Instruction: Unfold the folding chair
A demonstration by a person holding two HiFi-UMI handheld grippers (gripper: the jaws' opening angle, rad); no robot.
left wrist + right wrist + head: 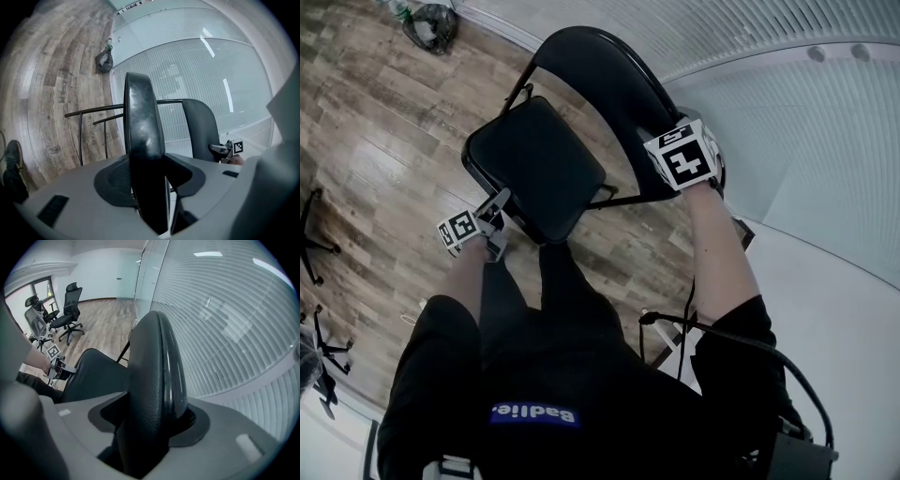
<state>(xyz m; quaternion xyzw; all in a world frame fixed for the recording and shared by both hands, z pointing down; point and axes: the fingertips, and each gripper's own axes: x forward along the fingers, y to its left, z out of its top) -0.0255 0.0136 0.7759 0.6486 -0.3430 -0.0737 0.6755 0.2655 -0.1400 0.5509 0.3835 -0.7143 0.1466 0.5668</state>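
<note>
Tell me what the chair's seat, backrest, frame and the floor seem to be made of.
Padded seat: black vinyl or leatherette, by its grainy sheen. The backrest: likely the same, pebbled and glossy. The frame: thin black tube, probably painted metal. The floor: wood-look planks, laminate or vinyl perhaps.

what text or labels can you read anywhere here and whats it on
"Conding", roughly, faint: on the wood floor.
Blue patch on the person's clothes: white print, upside down, left unread.
Marker cube: square patterns only, no words.
</note>
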